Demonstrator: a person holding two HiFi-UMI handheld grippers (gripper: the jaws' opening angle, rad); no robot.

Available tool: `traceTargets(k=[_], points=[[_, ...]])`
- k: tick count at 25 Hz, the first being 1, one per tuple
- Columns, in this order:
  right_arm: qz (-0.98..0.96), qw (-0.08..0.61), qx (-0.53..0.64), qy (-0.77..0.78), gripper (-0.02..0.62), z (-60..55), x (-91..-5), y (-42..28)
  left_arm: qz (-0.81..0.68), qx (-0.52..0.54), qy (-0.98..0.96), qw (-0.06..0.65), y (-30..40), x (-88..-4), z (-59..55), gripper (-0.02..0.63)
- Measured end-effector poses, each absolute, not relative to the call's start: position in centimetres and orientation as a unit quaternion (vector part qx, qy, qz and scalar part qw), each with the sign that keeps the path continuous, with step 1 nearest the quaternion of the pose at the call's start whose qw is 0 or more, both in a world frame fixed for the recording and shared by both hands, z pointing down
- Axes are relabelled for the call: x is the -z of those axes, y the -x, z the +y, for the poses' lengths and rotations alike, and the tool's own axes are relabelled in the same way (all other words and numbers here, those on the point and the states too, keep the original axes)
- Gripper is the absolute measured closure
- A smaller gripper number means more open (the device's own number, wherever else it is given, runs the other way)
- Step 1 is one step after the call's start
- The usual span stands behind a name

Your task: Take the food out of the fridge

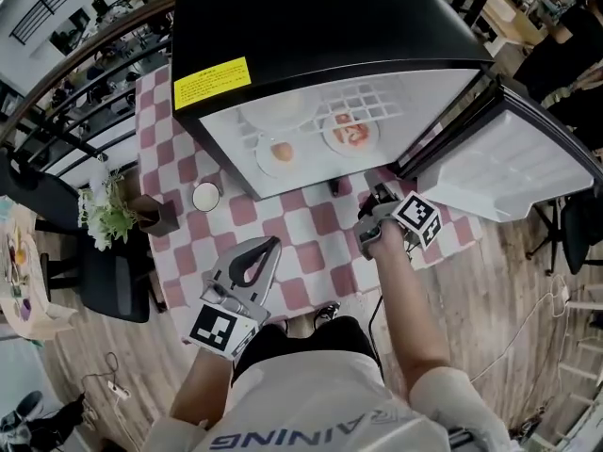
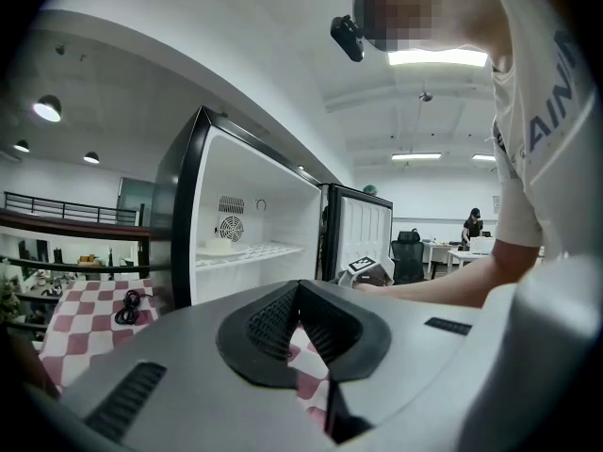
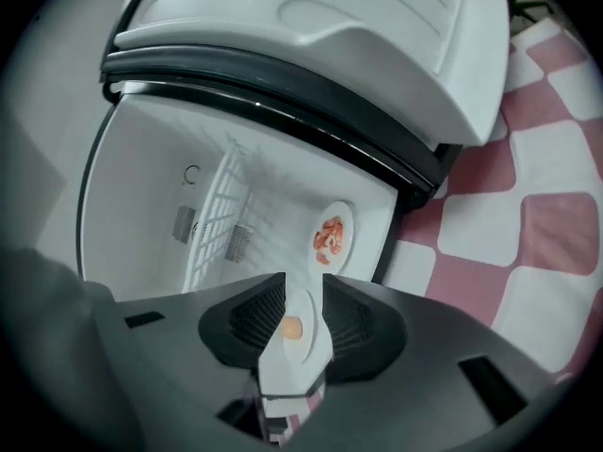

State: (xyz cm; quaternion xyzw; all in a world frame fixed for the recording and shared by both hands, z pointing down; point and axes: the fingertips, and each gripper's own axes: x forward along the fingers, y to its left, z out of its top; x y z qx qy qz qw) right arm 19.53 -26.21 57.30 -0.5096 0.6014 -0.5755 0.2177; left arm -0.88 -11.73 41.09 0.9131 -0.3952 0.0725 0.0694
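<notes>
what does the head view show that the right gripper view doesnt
Only the head view: the left hand-held gripper, a yellow sticker on the fridge, a white cup, a plant. Only the right gripper view: the right hand-held gripper with jaws apart, and a vent on the back wall. Both: the open fridge, the plate of red food, the plate with an orange piece, the checked cloth.
</notes>
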Motion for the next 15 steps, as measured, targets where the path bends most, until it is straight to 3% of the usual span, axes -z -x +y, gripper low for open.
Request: traceTargets(k=[6,15], points=[[0.525,0.269,0.621,0.517,0.48,-30.1,-61.3,-20.0,-0.409,-0.078,-0.906,0.08,1.4,-42.1,-12.3,0.598],[0.494,0.258,0.632,0.539,0.48,-33.3,-63.9,-19.9,-0.424,-0.083,-0.898,0.081,2.0,-42.7,-13.3,0.598]])
